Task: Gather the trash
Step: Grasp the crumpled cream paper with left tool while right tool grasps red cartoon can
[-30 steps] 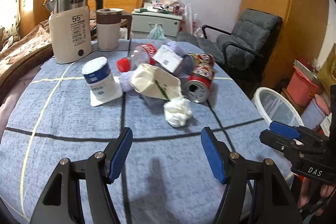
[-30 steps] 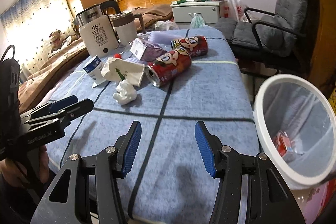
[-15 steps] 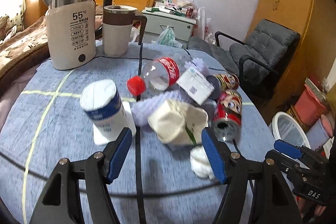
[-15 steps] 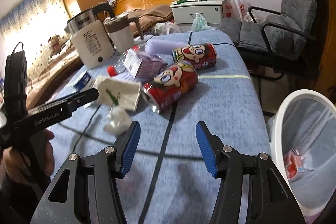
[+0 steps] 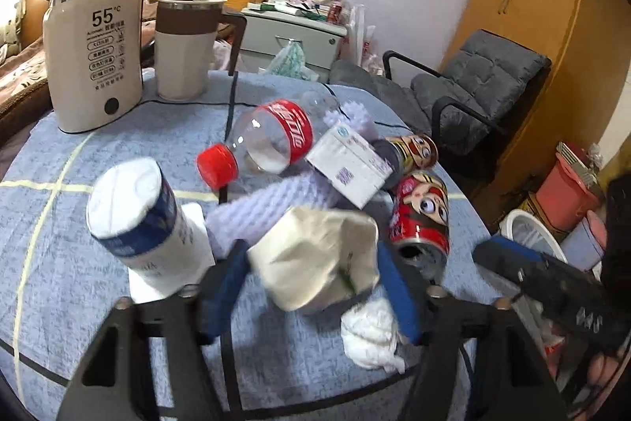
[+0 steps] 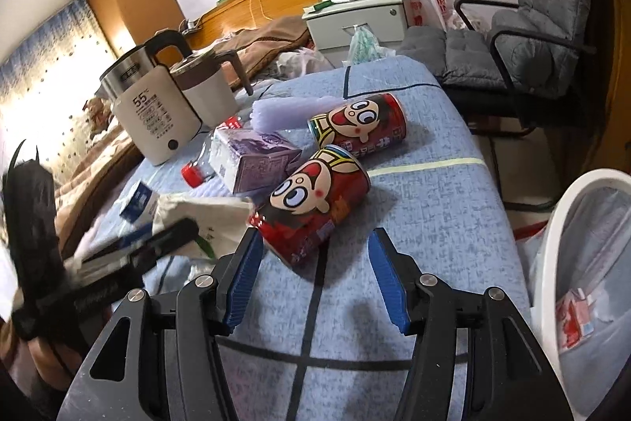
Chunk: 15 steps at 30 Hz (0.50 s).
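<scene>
The left gripper (image 5: 315, 287) closes its jaws around a crumpled cream paper bag (image 5: 319, 255) mid-table (image 5: 59, 208). The right gripper (image 6: 315, 279) hovers half-open and empty before a toppled red can (image 6: 315, 204).

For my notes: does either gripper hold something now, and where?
Left gripper is closing around the crumpled cream paper bag, a full grip cannot be told. Right gripper holds nothing.
</scene>
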### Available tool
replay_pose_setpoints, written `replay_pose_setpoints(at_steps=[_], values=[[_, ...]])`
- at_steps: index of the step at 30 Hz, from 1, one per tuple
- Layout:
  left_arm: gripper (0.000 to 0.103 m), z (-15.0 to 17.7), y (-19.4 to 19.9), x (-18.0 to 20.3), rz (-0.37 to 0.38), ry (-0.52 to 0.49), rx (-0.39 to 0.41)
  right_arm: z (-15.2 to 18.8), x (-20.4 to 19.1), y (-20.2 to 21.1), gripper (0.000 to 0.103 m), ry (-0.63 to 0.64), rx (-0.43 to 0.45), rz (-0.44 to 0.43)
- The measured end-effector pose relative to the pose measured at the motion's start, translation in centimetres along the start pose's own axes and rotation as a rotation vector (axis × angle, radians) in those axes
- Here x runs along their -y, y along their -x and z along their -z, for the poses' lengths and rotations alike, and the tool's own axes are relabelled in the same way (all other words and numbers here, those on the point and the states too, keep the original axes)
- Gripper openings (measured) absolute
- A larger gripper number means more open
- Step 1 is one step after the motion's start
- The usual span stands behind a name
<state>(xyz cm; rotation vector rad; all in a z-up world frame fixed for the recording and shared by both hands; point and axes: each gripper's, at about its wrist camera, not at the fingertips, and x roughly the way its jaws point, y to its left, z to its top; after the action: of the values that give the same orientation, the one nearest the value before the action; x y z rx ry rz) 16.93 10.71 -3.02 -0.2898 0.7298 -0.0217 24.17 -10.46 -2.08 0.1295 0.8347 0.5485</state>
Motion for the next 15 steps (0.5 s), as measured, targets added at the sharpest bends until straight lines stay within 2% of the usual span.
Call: replay_pose_setpoints(at_steps=[1, 8, 12, 13, 15], values=[[0.046, 0.2, 0.1, 0.0, 0.002, -0.005, -0.003, -0.1, 0.0, -0.2, 0.057, -0.008, -0.002, -0.001], [0.044, 0.7, 1.4, -0.7, -0.001, -0.003, 0.026, -1.3, -0.5, -2.1, 0.057, -0.066, -0.008, -0.002], [0.044, 0.9, 2.6, -1.0, -0.02, -0.008, 0.061, -1.8, -1.1, -3.7, 0.058, -0.101, -0.031, 0.03], [0.044, 0.9, 2.9, -1.1, -0.026, -0.012, 0.066, -2.0, -1.2, -4.1, 0.058, -0.111, -0.036, 0.039], [0.044, 1.0, 3.0, -1.2, -0.029, -0.016, 0.071, -2.1, -1.3, -4.8, 0.067, -0.132, -0.049, 0.068]])
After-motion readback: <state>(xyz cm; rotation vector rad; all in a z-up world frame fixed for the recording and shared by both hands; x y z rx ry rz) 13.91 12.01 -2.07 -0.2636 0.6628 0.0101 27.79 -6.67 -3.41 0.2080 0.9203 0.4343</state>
